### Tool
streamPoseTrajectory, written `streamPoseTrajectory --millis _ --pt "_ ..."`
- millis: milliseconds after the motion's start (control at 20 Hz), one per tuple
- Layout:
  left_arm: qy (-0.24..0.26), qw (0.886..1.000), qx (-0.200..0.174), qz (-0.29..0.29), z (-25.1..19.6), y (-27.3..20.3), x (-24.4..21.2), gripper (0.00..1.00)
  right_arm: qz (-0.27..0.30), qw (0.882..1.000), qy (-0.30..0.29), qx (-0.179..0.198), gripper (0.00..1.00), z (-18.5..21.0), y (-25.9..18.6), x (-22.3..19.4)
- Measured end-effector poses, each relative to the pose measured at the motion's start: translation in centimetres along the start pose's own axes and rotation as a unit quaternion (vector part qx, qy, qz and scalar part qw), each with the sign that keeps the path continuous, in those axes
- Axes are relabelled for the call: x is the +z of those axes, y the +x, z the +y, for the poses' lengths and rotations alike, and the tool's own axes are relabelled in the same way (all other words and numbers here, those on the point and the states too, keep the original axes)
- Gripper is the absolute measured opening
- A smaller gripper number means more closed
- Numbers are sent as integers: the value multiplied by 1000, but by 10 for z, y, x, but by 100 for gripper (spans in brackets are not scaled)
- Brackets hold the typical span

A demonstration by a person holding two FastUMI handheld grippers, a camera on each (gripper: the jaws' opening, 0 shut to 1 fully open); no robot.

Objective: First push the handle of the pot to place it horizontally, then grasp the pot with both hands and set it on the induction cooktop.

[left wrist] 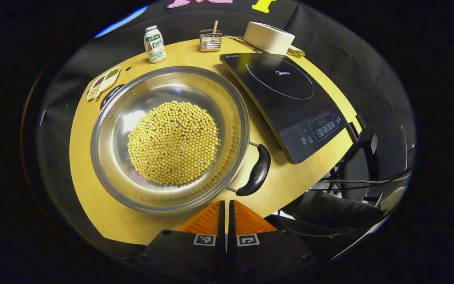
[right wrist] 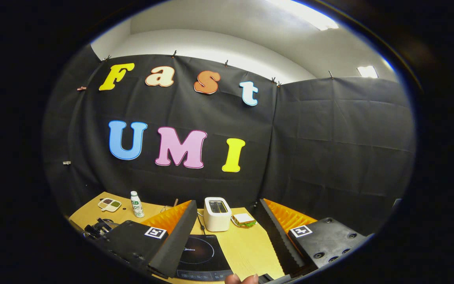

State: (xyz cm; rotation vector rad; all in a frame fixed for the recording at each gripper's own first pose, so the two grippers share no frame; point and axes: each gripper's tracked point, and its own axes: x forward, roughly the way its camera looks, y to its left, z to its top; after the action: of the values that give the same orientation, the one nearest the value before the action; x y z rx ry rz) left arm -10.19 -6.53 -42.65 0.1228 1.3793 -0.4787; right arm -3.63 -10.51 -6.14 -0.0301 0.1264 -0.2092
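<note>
Pot [left wrist: 132, 118] beside cooktop [left wrist: 286, 98]; bottle [left wrist: 155, 44], toaster [left wrist: 269, 37] behind.

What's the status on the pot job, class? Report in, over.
Left gripper shut, near pot rim. Right gripper open, raised. Pot beside cooktop, not on it. Cooktop surface bare.

Your pot [left wrist: 170, 138] is a wide, shallow steel pan holding a mound of yellow beans [left wrist: 173, 142]. Its near black handle [left wrist: 255, 170] lies out flat from the rim, and the far handle [left wrist: 108, 94] peeks behind. The black induction cooktop [left wrist: 286, 100] lies flat just beside the pot, bare on top.
</note>
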Motion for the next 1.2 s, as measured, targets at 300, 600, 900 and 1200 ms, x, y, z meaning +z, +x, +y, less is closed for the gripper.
streamPoseTrajectory --millis 300,600,900,1200 --pt "-11 1000 8 2 -9 7 10 5 9 1000 -4 -7 97 -10 5 -7" --pt "-25 1000 6 -13 -16 18 48 5 17 1000 -5 -13 98 -24 12 -14" --pt "-30 999 18 -37 -22 33 95 5 26 999 -4 -23 98 -41 21 -20" --pt "-12 997 46 -54 -18 47 137 5 32 999 -5 -37 98 -53 32 -27"
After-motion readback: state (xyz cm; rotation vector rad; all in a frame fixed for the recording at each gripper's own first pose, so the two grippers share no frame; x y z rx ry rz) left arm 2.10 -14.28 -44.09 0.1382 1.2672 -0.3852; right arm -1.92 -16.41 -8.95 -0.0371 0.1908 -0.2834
